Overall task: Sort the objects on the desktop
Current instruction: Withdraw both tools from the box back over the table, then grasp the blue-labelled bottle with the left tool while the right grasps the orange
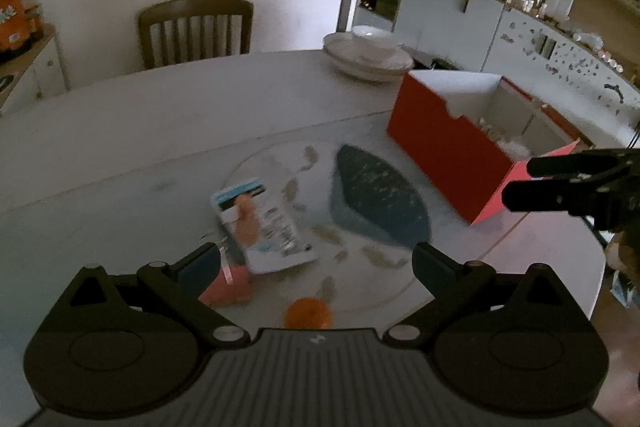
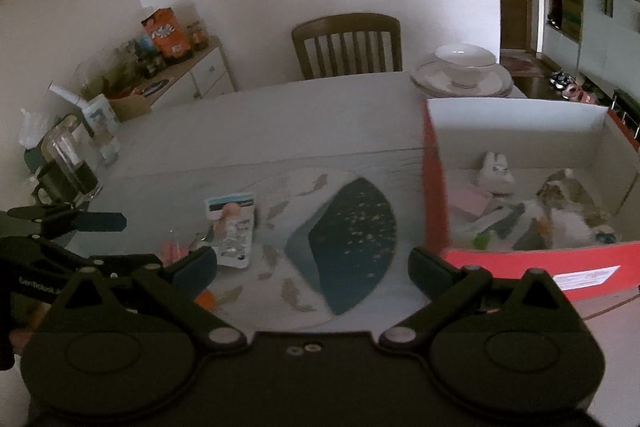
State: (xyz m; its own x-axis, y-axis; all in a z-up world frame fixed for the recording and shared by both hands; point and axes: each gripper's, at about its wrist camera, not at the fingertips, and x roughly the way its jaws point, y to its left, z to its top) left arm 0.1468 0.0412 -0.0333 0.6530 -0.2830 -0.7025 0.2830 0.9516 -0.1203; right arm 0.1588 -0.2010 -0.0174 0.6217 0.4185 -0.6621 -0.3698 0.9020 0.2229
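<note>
Hovering over the table (image 1: 120, 115), left gripper (image 1: 316, 259) spread wide and empty, white packet (image 1: 264, 227) just ahead, orange ball (image 1: 308, 313) nearest, red box (image 1: 444, 143) near the right edge, right wrist view, right gripper (image 2: 312, 267) likewise released above the round mat (image 2: 340, 247), box holding sorted items.

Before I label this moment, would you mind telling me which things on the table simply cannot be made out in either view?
- Orange object, left wrist view: lower part hidden behind the left tool's body; kind unclear.
- Pink item, same view: partly behind the tool's finger, blurred.
- Printed packet, right wrist view: text too blurred to read.
- Red box contents, right wrist view: a smeared jumble; few items can be named.
</note>
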